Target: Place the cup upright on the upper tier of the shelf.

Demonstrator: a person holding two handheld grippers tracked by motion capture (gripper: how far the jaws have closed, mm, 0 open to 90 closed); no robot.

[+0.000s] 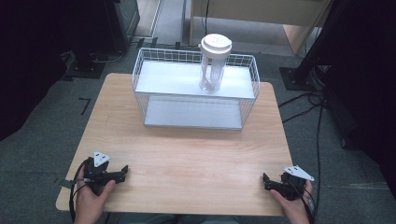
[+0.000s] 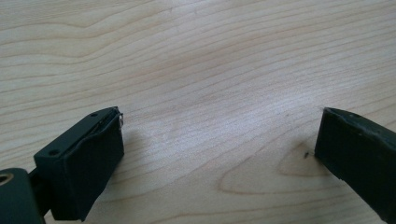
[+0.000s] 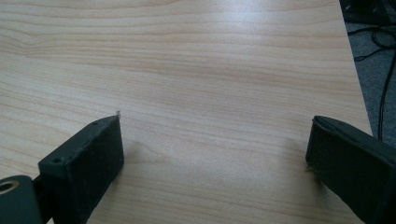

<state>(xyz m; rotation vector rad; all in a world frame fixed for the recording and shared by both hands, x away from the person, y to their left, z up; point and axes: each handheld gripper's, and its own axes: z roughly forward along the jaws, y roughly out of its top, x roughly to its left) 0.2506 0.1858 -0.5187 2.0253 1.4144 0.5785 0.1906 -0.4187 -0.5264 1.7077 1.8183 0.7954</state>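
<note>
A clear tumbler point(image 1: 212, 70) with a white lid stands upright on the top shelf of a white wire rack point(image 1: 195, 88) at the far side of the wooden table point(image 1: 187, 149). My left gripper point(image 1: 122, 171) rests at the table's near left corner, held by a hand, with its jaws pointing right. In the left gripper view the left gripper point(image 2: 219, 135) stands open over bare wood. My right gripper point(image 1: 266, 181) lies at the near right corner, with its jaws pointing left. The right gripper point(image 3: 215, 140) is open too, nothing between its jaws.
The rack has a lower shelf point(image 1: 192, 113) that is bare. Cables point(image 1: 308, 100) trail on the grey floor to the right of the table. Dark stands and furniture legs point(image 1: 299, 74) ring the table's far side.
</note>
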